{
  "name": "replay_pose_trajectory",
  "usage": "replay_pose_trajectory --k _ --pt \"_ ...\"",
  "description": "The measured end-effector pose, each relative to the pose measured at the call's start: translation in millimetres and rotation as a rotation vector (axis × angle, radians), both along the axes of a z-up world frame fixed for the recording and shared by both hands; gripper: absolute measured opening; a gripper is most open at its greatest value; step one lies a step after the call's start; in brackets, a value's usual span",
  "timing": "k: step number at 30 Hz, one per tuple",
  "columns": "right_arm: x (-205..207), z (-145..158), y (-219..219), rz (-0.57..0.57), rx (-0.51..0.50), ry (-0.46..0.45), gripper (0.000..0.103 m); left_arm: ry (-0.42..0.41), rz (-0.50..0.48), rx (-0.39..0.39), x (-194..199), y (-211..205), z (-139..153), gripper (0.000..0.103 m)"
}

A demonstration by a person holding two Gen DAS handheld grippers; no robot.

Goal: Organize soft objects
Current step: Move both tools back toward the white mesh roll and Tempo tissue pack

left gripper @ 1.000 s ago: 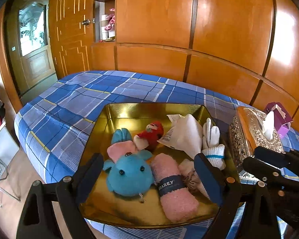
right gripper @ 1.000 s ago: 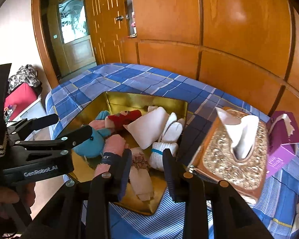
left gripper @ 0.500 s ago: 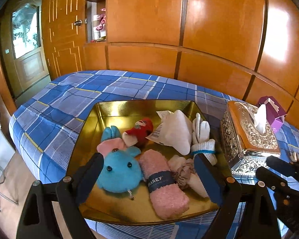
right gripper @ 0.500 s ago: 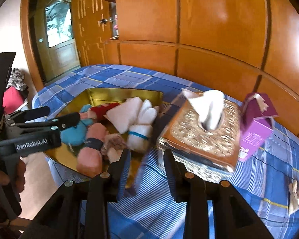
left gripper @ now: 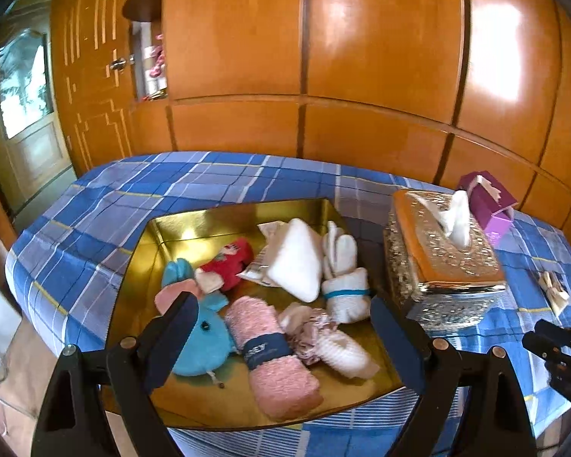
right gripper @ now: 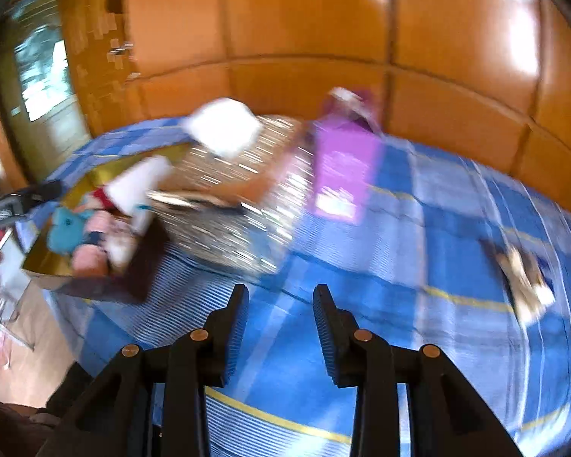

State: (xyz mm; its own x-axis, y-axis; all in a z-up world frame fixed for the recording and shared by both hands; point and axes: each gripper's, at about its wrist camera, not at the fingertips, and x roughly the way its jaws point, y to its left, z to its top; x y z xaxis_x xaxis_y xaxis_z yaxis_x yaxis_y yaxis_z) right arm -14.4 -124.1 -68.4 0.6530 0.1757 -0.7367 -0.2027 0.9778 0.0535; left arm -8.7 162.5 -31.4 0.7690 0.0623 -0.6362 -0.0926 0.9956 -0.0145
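Note:
A gold tray on the blue plaid bed holds several soft things: a blue plush, a pink rolled towel, a red plush, a white cloth and a white rolled sock. My left gripper is open and empty, just above the tray's near side. My right gripper is open and empty over bare bedspread to the right of the tray. A small beige soft item lies on the bed at the right; it also shows in the left wrist view. The right view is motion-blurred.
An ornate metal tissue box stands right of the tray, a purple tissue box behind it. Wooden wall panels run behind the bed. A door and floor lie at the left beyond the bed edge.
My right gripper has swung right, away from the tray, over the open bedspread towards the beige item. My left gripper has drifted slightly right and stayed open above the tray.

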Motion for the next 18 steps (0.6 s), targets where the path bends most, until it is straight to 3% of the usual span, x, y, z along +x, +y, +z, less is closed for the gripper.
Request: replay_pose_trajectory --k 10,18 --pt "-14.0 -28.1 -83.3 -0.28 -0.04 0.104 0.035 -0.004 -0.142 0.05 -5.6 -46.9 8.9 0.092" --pt "-30.1 -47.8 -131.1 -0.434 -0.068 0.172 0.035 -0.01 -0.26 0.088 -7.1 -85.3 16.9 0.092"
